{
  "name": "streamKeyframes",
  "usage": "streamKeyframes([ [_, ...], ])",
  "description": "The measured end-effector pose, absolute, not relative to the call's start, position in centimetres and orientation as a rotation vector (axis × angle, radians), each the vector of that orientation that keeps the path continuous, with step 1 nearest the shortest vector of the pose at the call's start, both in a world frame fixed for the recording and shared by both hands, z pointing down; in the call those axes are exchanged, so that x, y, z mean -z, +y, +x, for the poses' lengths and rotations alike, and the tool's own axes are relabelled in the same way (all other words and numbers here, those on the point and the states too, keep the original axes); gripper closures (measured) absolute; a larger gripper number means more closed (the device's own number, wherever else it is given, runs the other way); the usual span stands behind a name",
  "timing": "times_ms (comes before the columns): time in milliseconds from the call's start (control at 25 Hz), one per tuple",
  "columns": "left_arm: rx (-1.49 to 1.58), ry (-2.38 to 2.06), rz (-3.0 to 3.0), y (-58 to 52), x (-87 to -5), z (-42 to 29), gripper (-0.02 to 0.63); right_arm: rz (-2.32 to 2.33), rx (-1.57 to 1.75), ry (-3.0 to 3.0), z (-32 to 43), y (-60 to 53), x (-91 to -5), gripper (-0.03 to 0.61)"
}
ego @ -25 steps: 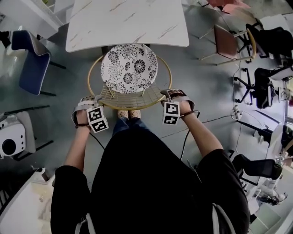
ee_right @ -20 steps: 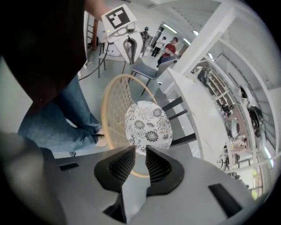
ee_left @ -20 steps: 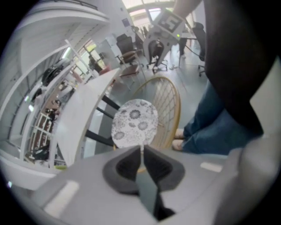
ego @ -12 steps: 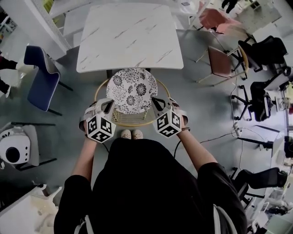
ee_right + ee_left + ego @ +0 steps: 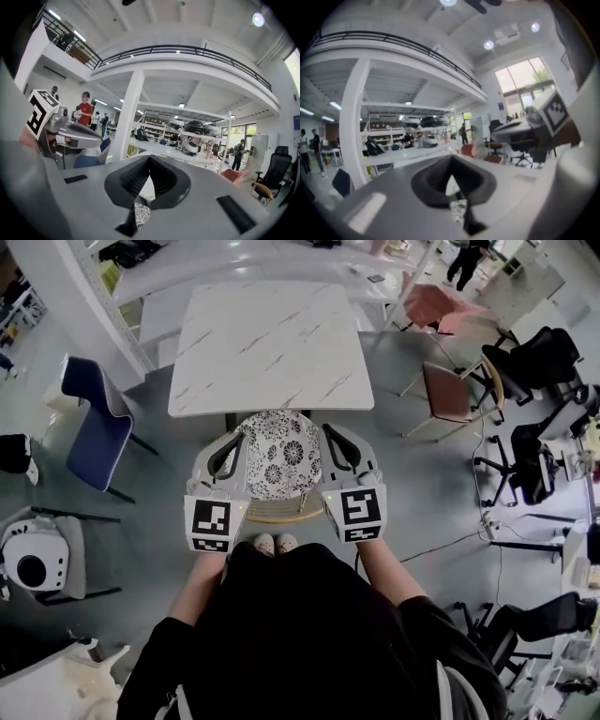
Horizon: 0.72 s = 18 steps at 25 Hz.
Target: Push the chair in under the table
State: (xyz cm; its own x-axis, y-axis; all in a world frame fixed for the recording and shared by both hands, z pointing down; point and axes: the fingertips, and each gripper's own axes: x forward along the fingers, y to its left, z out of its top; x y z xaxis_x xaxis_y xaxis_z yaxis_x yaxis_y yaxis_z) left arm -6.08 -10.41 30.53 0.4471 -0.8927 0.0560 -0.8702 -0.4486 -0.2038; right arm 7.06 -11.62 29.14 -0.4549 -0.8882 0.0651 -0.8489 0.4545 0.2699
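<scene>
The chair (image 5: 279,454), with a black-and-white floral cushion and a gold wire frame (image 5: 273,513), stands at the near edge of the white marble table (image 5: 272,343). My left gripper (image 5: 228,439) and right gripper (image 5: 337,434) are held high above the chair, one at each side of the cushion, pointing level toward the table. Both are shut with nothing between the jaws. In the left gripper view the left gripper's (image 5: 451,159) pads meet, and a sliver of cushion (image 5: 457,208) shows below. In the right gripper view the right gripper (image 5: 149,159) looks the same.
A blue chair (image 5: 94,423) stands left of the table and a brown chair (image 5: 445,390) to the right. Black office chairs (image 5: 534,352) and floor cables (image 5: 450,540) lie at the far right. A white machine (image 5: 33,563) sits at the lower left. The person's feet (image 5: 275,543) are just behind the chair.
Both grippers left the chair's gold back rim, rose toward the camera, turned level and closed. The chair stays at the table's edge.
</scene>
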Motion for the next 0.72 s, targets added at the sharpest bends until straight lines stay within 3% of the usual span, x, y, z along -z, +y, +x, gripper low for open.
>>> streamKeyframes([
  [720, 0.134, 1.64, -2.454, -9.9, -26.9, -6.8, 0.606, 1.621, 0.257, -2.588, 6.6, -10.8, -26.4, 0.558],
])
